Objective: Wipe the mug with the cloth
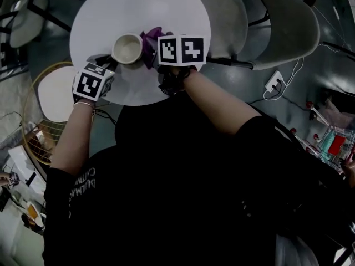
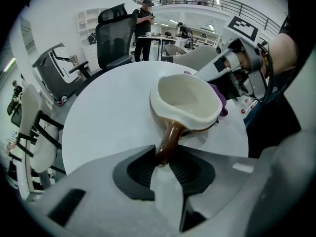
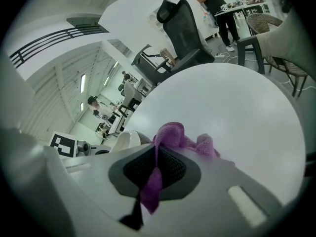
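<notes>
- Round and white, the table (image 1: 105, 10) stands in an open office. The mug (image 2: 187, 100) sits mouth up on its near half, and the cloth (image 3: 173, 135) is bunched against the mug's right side.
- We see the left gripper (image 2: 164, 163) with its jaws part-way closed, the pads pinching the mug's brown handle (image 2: 169, 139).
- We see the right gripper (image 3: 155, 168) with its jaws almost together, clamped on a fold of cloth. A tail of fabric trails out behind the pads.
- We judge the mug ceramic: stiff, fairly heavy, glazed and so slippery, and breakable if knocked off. The handle is the sound hold, since it stops the mug turning under the wipe.
- We judge the cloth soft, light and limp. A pinch on a gathered fold leaves loose fabric free for rubbing.
- We count one mug, one cloth, one table and two grippers.
</notes>
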The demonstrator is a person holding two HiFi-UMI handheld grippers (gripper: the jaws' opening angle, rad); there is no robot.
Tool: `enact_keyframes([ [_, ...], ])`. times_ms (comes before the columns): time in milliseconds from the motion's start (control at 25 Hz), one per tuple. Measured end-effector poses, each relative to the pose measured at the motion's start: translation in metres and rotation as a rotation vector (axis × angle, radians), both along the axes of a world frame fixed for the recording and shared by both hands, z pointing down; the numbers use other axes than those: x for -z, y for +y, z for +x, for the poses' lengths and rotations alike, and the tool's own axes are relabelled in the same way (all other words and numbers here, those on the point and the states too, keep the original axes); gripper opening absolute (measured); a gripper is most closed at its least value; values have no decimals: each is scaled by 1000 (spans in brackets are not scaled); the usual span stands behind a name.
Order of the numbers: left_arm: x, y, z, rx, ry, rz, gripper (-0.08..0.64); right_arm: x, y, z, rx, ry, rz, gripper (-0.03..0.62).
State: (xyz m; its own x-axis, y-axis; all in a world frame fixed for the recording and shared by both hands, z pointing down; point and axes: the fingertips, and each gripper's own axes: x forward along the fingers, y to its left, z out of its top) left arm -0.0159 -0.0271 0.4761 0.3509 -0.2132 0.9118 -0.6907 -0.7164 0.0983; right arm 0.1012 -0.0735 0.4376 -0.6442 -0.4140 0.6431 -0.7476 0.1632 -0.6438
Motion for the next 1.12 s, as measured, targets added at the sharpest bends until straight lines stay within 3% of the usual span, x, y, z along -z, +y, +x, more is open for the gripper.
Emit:
enact_keyframes([
  [440,1,0,-1,16,-28,11,80,4,17,0,-67,-9,80,23],
  [1120,0,1,-1,53,-37,18,80,3,43,-9,-56,-72,55,23],
])
